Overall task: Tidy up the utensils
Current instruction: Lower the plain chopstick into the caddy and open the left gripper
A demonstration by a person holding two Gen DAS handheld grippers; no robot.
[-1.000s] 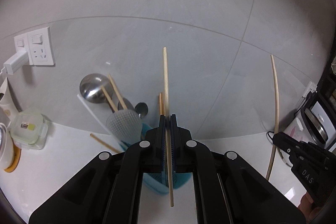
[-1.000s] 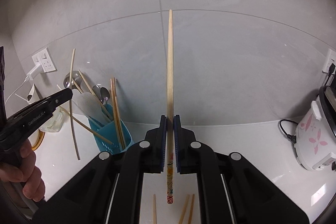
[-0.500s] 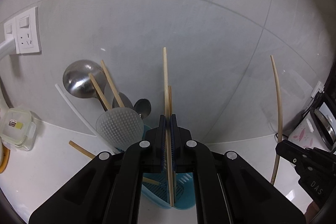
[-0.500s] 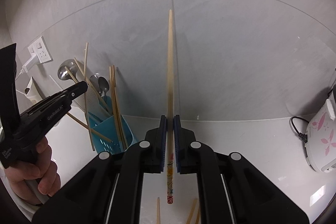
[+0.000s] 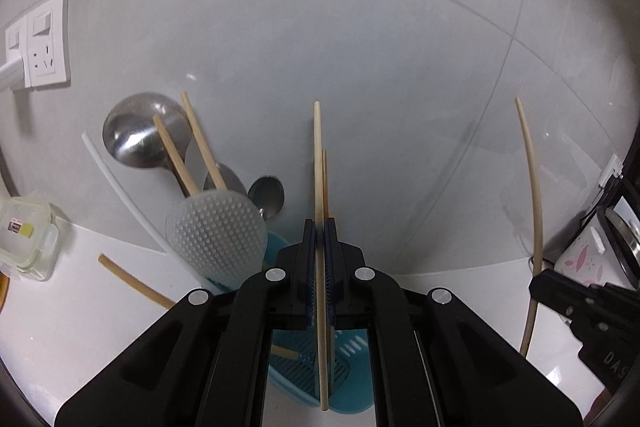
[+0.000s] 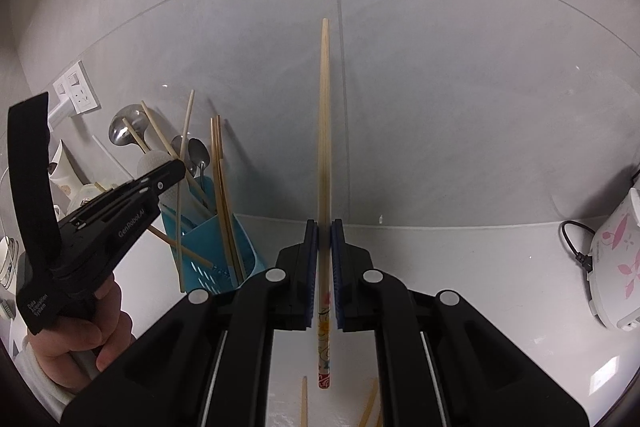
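Pinching one chopstick point(image 5: 319, 187) each, left jaws above blue holder point(image 5: 352, 399), right jaws clamped likewise.

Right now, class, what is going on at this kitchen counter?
A person is sorting utensils with a handheld gripper in each hand. The left gripper is shut on a plain wooden chopstick, its lower end over the blue plastic utensil holder, which already holds a steel ladle, spoons and chopsticks. The right gripper is shut on a chopstick with a painted end, beside the holder. More chopsticks lie on the white counter.
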